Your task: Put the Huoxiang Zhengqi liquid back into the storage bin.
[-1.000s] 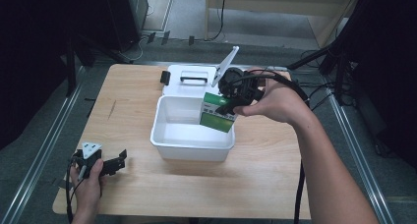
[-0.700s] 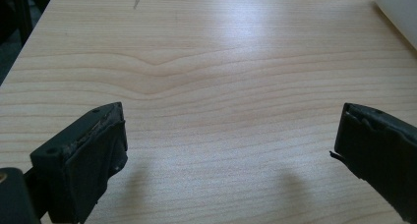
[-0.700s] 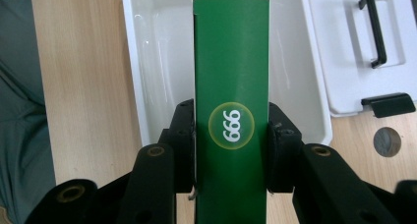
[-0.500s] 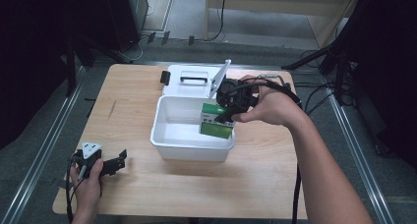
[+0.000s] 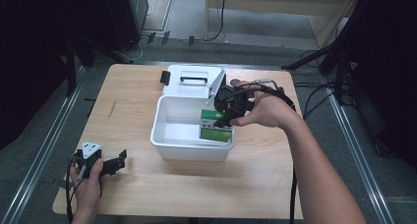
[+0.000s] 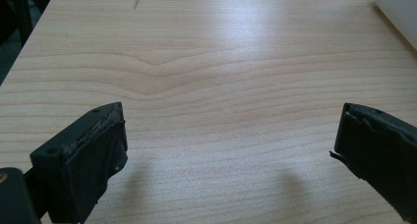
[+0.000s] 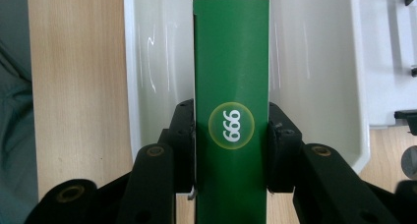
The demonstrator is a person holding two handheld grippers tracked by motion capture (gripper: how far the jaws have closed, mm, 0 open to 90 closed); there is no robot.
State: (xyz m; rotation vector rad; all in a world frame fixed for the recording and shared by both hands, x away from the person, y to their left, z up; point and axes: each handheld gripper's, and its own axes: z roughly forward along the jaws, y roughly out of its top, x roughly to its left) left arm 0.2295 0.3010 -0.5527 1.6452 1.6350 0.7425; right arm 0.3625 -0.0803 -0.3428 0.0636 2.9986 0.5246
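Lowering into the open white plastic bin (image 5: 169,117), my right gripper (image 7: 231,135) is clamped on the flat green cardboard box (image 7: 231,76), its long axis running along the bin, against the right wall; my left gripper (image 6: 228,150) rests spread and empty, well apart.

A bin (image 5: 169,135) sits near the middle of the desk (image 5: 255,184), and directly behind it, touching its back wall, lies the lid (image 5: 192,81) with a handle on top. The box (image 5: 216,126) stands inside the bin at its right end, against the right wall, with the right tool (image 5: 227,108) clamped on its two sides from above. The left tool (image 5: 115,161) rests at the desk's near left corner, well apart from the bin, jaws spread over bare desk.
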